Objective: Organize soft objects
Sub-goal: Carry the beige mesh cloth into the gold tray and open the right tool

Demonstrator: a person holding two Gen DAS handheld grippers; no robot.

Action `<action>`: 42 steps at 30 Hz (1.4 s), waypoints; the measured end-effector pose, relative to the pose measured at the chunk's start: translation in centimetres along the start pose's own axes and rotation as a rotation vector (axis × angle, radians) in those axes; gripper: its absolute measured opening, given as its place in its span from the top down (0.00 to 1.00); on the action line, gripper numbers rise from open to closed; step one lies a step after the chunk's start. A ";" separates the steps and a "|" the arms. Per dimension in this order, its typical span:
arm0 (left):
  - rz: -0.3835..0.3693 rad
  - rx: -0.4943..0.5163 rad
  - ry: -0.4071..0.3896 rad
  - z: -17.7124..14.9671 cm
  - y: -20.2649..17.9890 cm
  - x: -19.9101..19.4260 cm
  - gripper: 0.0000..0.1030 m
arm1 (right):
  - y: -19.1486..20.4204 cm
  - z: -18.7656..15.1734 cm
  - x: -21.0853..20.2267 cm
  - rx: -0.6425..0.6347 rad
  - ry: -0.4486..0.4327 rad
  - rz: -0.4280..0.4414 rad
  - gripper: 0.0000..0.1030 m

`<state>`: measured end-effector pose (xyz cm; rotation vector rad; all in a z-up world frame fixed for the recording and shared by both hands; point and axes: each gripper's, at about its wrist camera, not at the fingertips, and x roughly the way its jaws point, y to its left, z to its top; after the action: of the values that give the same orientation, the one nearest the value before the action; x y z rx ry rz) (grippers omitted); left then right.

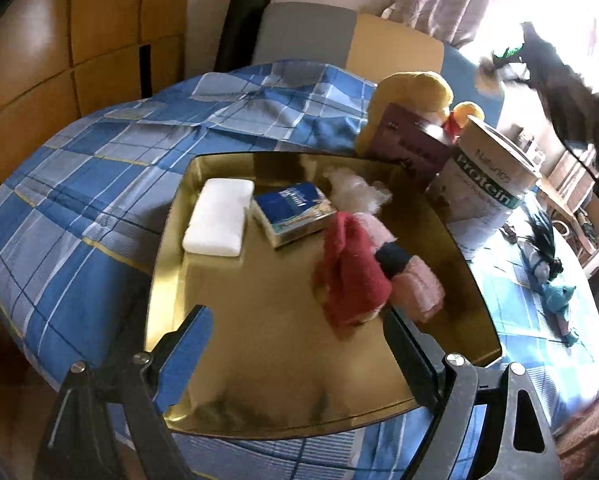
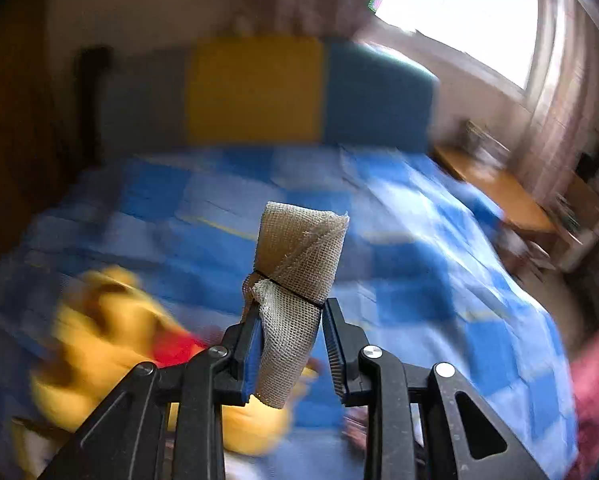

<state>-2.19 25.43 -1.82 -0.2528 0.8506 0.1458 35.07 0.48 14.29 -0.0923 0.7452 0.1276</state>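
Blurred blue-checked bedding (image 2: 399, 264) fills our right wrist view, so the yellow plush toy (image 2: 111, 344) below it is a smear and the far headboard (image 2: 259, 88) is only blocks of grey, yellow and blue. On the bed sits a gold tray (image 1: 259, 360), its near edge cut off behind our left gripper (image 1: 299, 328), whose fingers stand spread wide over it, holding nothing. A protein tub (image 1: 487, 196) and a maroon book (image 1: 411, 148) crowd the tray's far corner. Inside lie a white pad (image 1: 219, 216), a blue box (image 1: 295, 212) and red and pink socks (image 1: 363, 264). Our right gripper (image 2: 289, 340) pinches a beige gauze roll (image 2: 295, 284) up above the bed.
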 end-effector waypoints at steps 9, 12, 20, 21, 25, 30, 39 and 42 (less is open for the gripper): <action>0.083 0.006 -0.033 -0.3 0.9 -0.8 0.15 | 16.0 -10.4 -3.9 -0.437 0.119 0.443 0.73; 0.109 -0.014 -0.030 -0.3 1.4 -1.1 0.15 | 17.9 -15.6 -3.6 -0.499 0.227 0.508 0.73; 0.139 -0.018 -0.058 -0.6 1.5 -2.4 0.15 | 19.7 -25.9 -2.7 -0.570 0.402 0.558 0.73; 0.139 -0.017 -0.059 -0.6 1.4 -2.4 0.15 | 19.9 -26.6 -2.6 -0.569 0.405 0.554 0.73; 0.144 -0.023 -0.055 -0.9 1.3 -2.6 0.14 | 20.1 -27.3 -2.1 -0.504 0.398 0.552 0.72; 0.146 -0.042 -0.057 -1.1 1.3 -3.0 0.12 | 19.9 -27.4 -2.5 -0.432 0.381 0.572 0.67; 0.135 -0.042 -0.075 -1.1 1.0 -3.7 0.12 | 18.0 -26.7 -5.1 -0.299 0.326 0.665 0.60; 0.126 -0.032 -0.079 -1.1 0.6 -3.8 0.12 | 16.5 -26.3 -6.0 -0.255 0.285 0.664 0.59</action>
<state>-5.59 25.57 0.32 -0.2222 0.7862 0.2860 10.67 12.86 -1.45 -0.1035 1.0209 0.8568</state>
